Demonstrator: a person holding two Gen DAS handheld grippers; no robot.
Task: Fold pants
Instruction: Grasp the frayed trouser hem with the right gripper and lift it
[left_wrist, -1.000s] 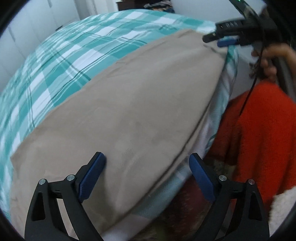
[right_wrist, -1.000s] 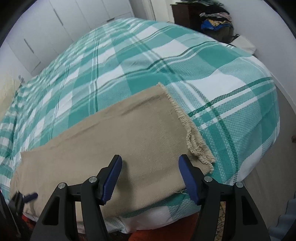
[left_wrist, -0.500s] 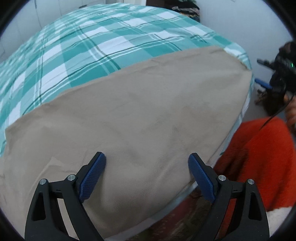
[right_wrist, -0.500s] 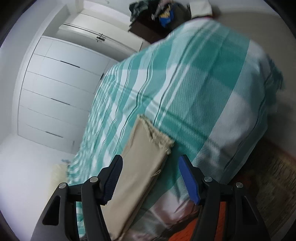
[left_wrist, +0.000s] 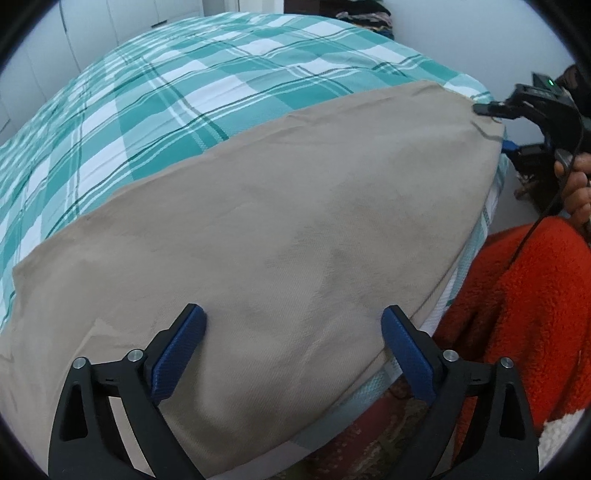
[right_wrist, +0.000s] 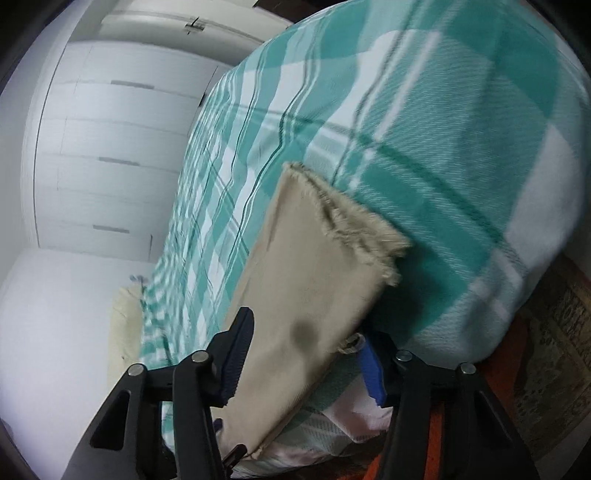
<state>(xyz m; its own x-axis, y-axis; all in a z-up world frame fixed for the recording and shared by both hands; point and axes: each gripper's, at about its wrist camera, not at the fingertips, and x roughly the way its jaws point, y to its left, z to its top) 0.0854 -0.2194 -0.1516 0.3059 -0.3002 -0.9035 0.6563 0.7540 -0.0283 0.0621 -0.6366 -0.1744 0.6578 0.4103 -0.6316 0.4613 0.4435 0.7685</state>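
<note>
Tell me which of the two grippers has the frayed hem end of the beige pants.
The right gripper: its open jaws straddle the frayed hem of the beige pants. The left gripper hovers over smooth cloth.

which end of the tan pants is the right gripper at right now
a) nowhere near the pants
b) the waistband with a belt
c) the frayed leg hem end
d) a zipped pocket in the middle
c: in the right wrist view the right gripper is open, its fingers straddling the near edge of the pants just below the frayed hem, on the plaid bedspread.
</note>
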